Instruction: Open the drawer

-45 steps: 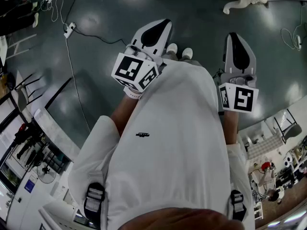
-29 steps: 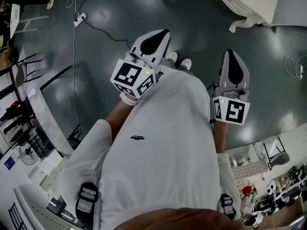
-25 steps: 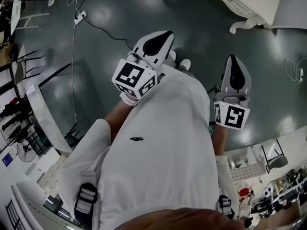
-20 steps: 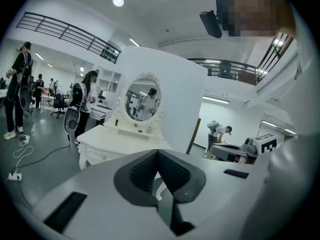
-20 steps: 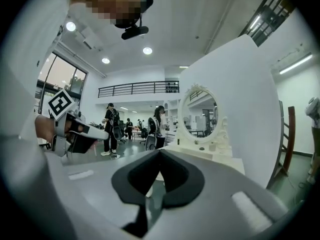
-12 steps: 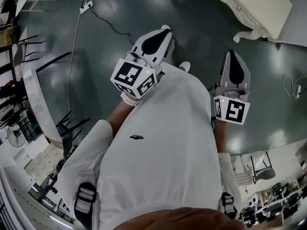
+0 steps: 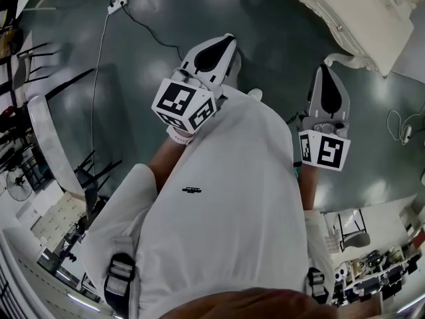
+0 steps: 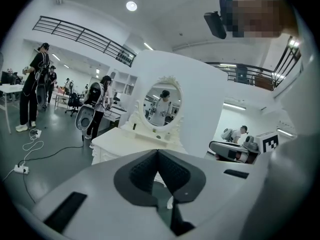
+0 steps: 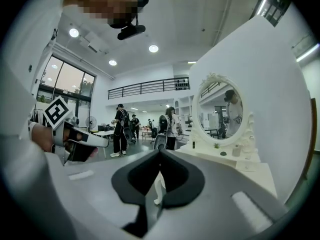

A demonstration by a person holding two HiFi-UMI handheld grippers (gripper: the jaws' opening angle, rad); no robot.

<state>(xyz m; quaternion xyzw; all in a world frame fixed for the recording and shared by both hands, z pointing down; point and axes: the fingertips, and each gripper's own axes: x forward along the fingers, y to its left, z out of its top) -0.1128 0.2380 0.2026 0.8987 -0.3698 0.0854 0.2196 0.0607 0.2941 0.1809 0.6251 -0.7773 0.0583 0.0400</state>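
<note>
Zero progress yet. Head view: left claw and right claw closed, empty, well apart from dressing table at upper right; bare floor between. Left gripper view: jaws together, dressing table ahead, drawer not made out on its front. Right gripper view: jaws together; dressing table edge near right, open room left.

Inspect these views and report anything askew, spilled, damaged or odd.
Nothing stands out. The white dressing table stands upright with its oval mirror intact; a power strip lies on the floor. The left gripper and right gripper are shut and empty.
</note>
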